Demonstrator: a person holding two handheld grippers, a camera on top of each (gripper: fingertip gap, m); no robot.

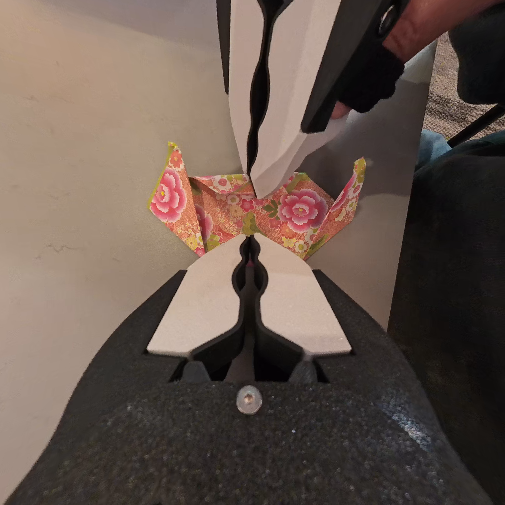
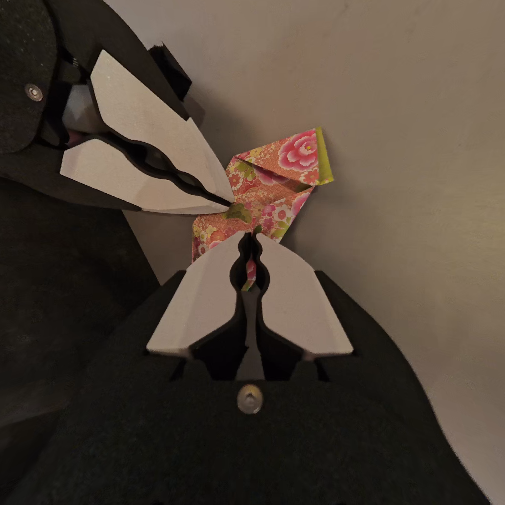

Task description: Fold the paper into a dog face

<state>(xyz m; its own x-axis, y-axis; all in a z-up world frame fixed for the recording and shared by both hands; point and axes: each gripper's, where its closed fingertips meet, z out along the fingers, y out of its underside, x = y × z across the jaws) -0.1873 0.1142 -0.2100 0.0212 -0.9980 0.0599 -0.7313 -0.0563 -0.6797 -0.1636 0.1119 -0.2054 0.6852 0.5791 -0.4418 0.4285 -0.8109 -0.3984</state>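
The floral pink and orange paper lies partly folded on the cream table, with a flap raised at each end. My left gripper is shut on the paper's near edge; a sliver of paper shows between its fingers. My right gripper comes down from above and is shut on the far edge. In the right wrist view my right gripper pinches the paper, which shows between its white fingers. The left gripper grips the paper from the upper left.
The table's right edge runs close beside the paper. Beyond it are dark clothing and grey carpet. A hand in a black glove holds the right gripper. Bare table lies left of the paper. The tips of both grippers are at nearly the same place.
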